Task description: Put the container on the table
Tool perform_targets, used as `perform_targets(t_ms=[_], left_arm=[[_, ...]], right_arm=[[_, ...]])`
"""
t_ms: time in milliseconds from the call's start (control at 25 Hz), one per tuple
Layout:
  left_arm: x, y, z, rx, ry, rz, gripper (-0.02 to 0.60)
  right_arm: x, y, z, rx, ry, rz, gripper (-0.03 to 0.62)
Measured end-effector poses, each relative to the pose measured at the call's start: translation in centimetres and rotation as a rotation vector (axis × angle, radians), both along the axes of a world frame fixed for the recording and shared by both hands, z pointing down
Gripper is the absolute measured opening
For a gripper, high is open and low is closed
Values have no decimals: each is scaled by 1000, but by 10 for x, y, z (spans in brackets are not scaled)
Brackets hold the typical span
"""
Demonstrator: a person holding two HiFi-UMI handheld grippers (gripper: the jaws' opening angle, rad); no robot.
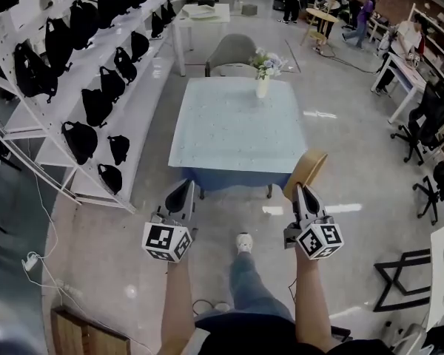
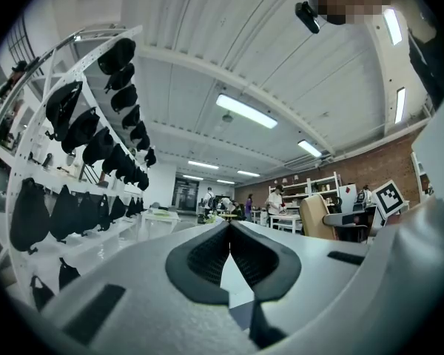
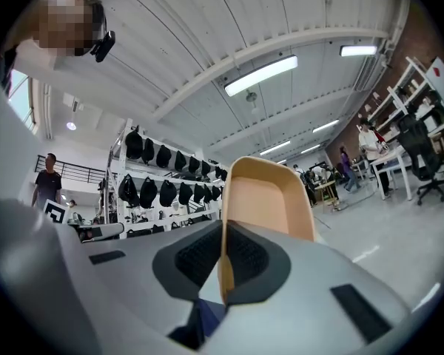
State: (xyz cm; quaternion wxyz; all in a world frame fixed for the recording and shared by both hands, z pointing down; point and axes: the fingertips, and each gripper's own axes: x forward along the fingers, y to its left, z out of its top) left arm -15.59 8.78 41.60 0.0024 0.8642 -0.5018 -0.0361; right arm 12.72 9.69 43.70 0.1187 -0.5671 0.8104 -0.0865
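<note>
- Gripping the container (image 3: 270, 198) by one side wall, the right gripper (image 3: 223, 231) has its jaws closed on that wall; one pad sits inside the hollow and one outside.
- The container is a tan oblong tray. It stands out beyond the jaw tips, held on edge.
- Its long axis runs on from the jaws, away from the person. In the right gripper view the far end points up and forward and the hollow faces right, showing only a plain tan surface.
- In the head view the container (image 1: 305, 172) hangs in the air in the right gripper (image 1: 302, 191), at the near right corner of the table (image 1: 237, 135). Whether it is above the tabletop or still short of it cannot be told.
- The left gripper (image 2: 229, 246) has its jaws closed, pads meeting at the tips. In the head view the left gripper (image 1: 181, 194) is held over the floor near the table's near left corner.
- A vase (image 1: 262, 87) holding flowers (image 1: 266, 63) stands at the table's far edge.
</note>
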Motion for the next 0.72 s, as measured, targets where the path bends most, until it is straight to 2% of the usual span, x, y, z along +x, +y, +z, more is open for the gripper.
perform_targets(t_ms=[240, 720], left_arm=[[6, -66, 6, -12, 2, -23, 2], [21, -217, 0, -33, 6, -98, 2]], right_arm=[[12, -73, 8, -14, -28, -9, 14], [36, -234, 6, -47, -4, -68, 14]])
